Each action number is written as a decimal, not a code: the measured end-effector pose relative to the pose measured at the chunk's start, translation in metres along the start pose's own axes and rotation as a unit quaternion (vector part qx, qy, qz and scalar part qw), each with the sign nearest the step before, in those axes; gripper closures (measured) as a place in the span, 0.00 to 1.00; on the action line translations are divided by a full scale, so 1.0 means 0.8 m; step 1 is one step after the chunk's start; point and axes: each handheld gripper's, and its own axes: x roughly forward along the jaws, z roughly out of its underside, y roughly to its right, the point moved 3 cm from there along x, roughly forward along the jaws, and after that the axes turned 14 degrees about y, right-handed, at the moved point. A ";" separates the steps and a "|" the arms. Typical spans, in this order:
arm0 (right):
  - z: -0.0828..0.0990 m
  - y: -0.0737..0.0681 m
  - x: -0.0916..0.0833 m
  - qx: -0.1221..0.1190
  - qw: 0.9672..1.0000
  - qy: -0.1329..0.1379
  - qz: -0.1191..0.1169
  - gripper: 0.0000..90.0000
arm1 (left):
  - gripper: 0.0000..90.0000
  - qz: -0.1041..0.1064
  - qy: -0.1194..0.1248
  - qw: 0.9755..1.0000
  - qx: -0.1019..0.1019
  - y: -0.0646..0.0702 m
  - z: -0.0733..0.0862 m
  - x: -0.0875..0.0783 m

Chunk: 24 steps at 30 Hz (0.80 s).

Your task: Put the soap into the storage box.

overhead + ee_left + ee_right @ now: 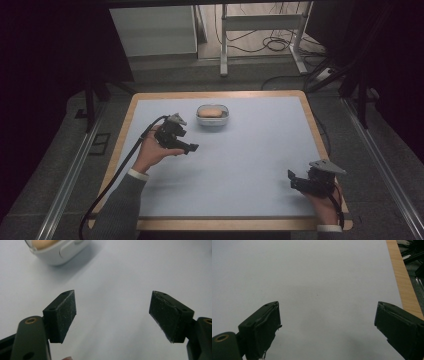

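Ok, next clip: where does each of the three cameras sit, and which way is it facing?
High view: above the person's side, looking forward and down on the pale blue wood-edged table; forearms, hands, left gripper and right gripper show.
Left gripper view: rides the left gripper, looking along its open black jaws toward the small white lidded container with a tan thing inside.
Right gripper view: rides the right gripper, open jaws over bare tabletop, wooden edge at right.
Shared: high and left gripper views both show the container.
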 end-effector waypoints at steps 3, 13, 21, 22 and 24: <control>0.000 0.000 0.000 0.000 1.000 -0.001 -0.001 0.07 | 0.24 0.000 0.006 1.000 -0.007 0.004 0.014 -0.007; 0.001 -0.001 0.001 -0.002 1.000 -0.002 -0.002 0.07 | 0.24 -0.009 0.014 0.999 -0.032 0.018 0.074 -0.024; 0.002 -0.001 0.003 -0.008 1.000 -0.005 -0.002 0.07 | 0.24 -0.025 0.016 0.998 -0.054 0.018 0.110 -0.028; 0.002 -0.001 0.003 -0.007 1.000 -0.005 -0.002 0.07 | 0.24 -0.026 0.014 0.998 -0.055 0.018 0.111 -0.027; 0.002 0.000 0.003 -0.007 1.000 -0.004 -0.003 0.07 | 0.24 -0.027 0.014 0.998 -0.053 0.016 0.111 -0.027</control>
